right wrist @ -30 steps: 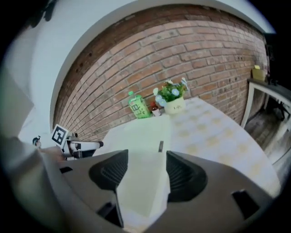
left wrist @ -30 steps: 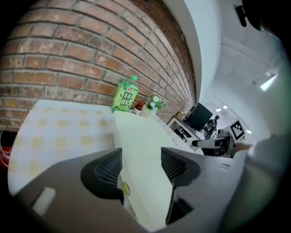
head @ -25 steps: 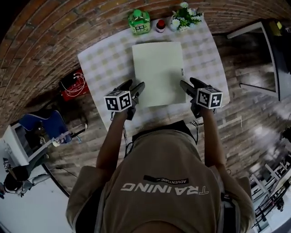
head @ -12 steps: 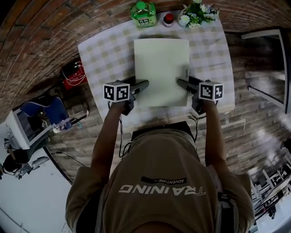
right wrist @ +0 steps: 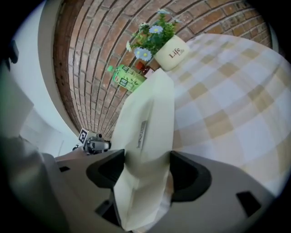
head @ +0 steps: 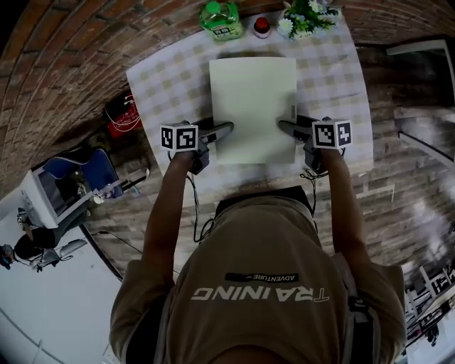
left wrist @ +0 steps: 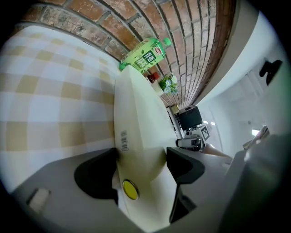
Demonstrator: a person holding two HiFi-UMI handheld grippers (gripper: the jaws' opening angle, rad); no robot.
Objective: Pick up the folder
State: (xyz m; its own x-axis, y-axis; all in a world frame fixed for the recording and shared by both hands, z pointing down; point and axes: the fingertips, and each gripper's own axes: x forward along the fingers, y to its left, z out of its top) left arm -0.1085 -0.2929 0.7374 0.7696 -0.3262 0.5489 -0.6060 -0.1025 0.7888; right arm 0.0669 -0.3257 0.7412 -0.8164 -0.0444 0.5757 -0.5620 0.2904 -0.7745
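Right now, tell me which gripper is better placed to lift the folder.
Neither clearly. The left gripper straddles the folder at its left edge with opening jaws; the right gripper does likewise at the right edge, level with it. I'd close both and lift together.

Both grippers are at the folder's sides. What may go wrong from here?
1. The left gripper and right gripper have the folder between their fingers, but the fingers are opening; a lift now would likely leave or drop it.
2. The bottle, jar and flowerpot stand behind the folder; a forward push might knock them over.
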